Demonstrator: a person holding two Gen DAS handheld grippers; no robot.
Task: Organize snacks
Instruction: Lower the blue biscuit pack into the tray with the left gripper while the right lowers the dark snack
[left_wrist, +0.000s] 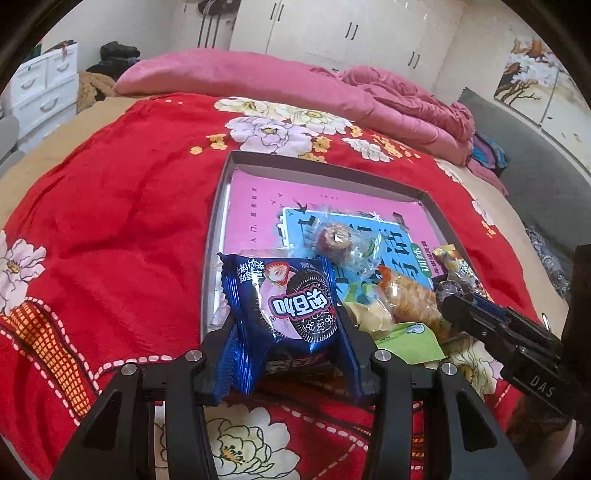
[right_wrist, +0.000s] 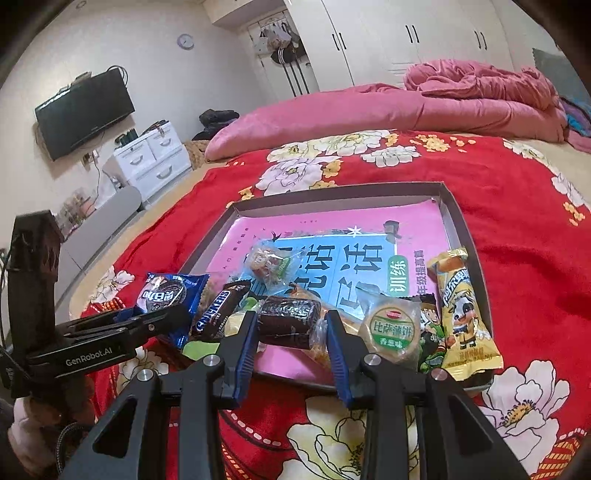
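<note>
The left gripper (left_wrist: 286, 332) has its fingers (left_wrist: 218, 354) closed on the blue Oreo packet (left_wrist: 284, 306), pinching the crinkled wrapper at both side edges and holding it just above the near rim of the shallow box (left_wrist: 430, 201). To finish this step well, the person would likely carry the packet forward over the bare pink lining and let go only once it sits flat — a squeeze any harder risks crushing the biscuit.

The right gripper (right_wrist: 291, 332) is parted, its blue-padded fingers (right_wrist: 245, 343) flanking the dark brownie bar (right_wrist: 288, 319) without clearly touching it. Beyond lie the Snickers bar (right_wrist: 219, 310), the round green biscuit pack (right_wrist: 391, 328) and the yellow cow packet (right_wrist: 461, 310), crowded at the box's near edge; farther in rests a clear-wrapped sweet (right_wrist: 267, 264). The box sits on the red floral bedspread (left_wrist: 110, 221).
</note>
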